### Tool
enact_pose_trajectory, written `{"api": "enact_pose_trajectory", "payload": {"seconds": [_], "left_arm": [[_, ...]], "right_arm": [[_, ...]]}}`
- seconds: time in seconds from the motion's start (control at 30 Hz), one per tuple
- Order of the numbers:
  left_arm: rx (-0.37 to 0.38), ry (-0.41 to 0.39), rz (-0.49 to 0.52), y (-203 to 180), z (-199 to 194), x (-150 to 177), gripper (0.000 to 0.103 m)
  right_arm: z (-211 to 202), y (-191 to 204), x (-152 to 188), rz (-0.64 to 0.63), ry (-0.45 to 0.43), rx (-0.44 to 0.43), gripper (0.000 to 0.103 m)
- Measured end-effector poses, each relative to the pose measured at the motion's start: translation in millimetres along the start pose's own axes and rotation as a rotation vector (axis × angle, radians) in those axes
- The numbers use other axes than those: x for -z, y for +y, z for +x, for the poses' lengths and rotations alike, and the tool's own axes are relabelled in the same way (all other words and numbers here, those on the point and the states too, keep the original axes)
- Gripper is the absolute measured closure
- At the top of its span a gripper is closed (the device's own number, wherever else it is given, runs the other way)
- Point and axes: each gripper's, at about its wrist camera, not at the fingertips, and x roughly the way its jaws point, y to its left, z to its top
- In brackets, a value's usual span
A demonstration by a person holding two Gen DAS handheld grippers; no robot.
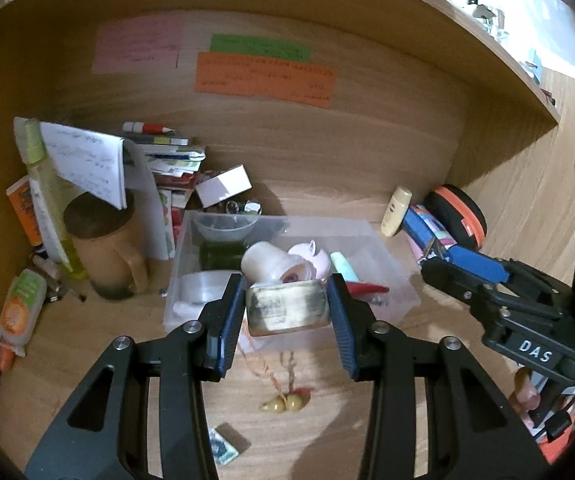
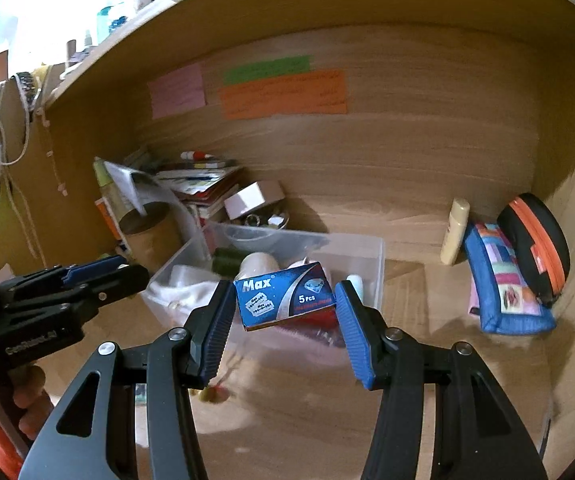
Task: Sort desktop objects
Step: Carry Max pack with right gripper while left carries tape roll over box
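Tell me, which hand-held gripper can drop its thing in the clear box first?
Probably left. The left hand-held gripper holds its tin right at the clear box, like the right one's blue packet, so it's close.

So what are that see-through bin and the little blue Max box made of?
The bin looks like clear, slightly frosted plastic: its contents show through the walls. The Max box, held in the right tongs, looks like thin glossy printed cardboard, with sharp folded edges.
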Motion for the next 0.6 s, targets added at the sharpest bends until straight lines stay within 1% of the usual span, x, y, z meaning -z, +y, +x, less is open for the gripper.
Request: {"api": "enact_pose_trajectory", "payload": {"seconds": [0.07, 0.1, 0.17, 0.27, 0.43, 0.6], "left_arm": [[0.035, 0.005, -0.009, 2.1, 8.3, -4.4, 0.062], [0.040, 0.011, -0.010, 3.3, 13.0, -5.9, 0.062], [0.035, 0.022, -0.007, 3.6, 24.5, -8.4, 0.062], [0.047, 0.052, -0.012, 4.7, 44.7, -9.4, 0.062], [0.039, 0.105, -0.006, 1.0, 76.1, -8.2, 0.062], [0.051, 0.143, -0.023, 4.3, 95.2, -6.5, 0.062]], "right_arm": [[7.9, -2.2, -3.7, -0.001, 0.007, 0.002, 0.055], [12.5, -3.4, -5.3, -0.003, 0.010, 0.006, 0.055], [21.1, -5.9, -7.5, -0.001, 0.019, 0.010, 0.055], [36.2, -10.8, -7.5, 0.012, 0.038, 0.019, 0.055], [62.9, -19.2, 0.4, 0.033, 0.092, 0.028, 0.055], [81.0, -24.2, 8.4, 0.038, 0.138, 0.056, 0.055]]}}
